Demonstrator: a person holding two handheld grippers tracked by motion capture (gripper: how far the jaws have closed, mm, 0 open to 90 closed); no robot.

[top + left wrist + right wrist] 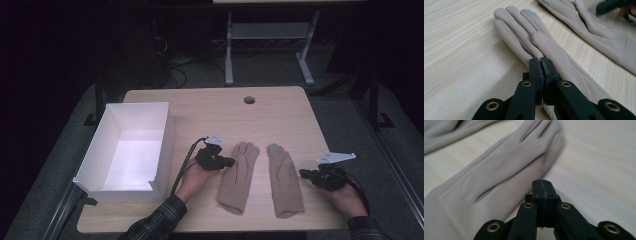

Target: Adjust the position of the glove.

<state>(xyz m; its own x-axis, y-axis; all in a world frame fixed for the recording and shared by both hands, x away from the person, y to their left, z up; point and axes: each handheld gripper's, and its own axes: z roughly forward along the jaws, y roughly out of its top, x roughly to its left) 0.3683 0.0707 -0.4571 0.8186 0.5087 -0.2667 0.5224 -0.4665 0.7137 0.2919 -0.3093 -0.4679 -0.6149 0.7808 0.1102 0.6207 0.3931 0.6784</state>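
The high view looks down and forward from above the near edge of the table. Each gripper view sits low and close, looking along its jaws across the tabletop. All three share the two gloves at mid-table.

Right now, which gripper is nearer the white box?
Left. The left gripper sits just right of the white box; the right gripper is beyond both gloves.
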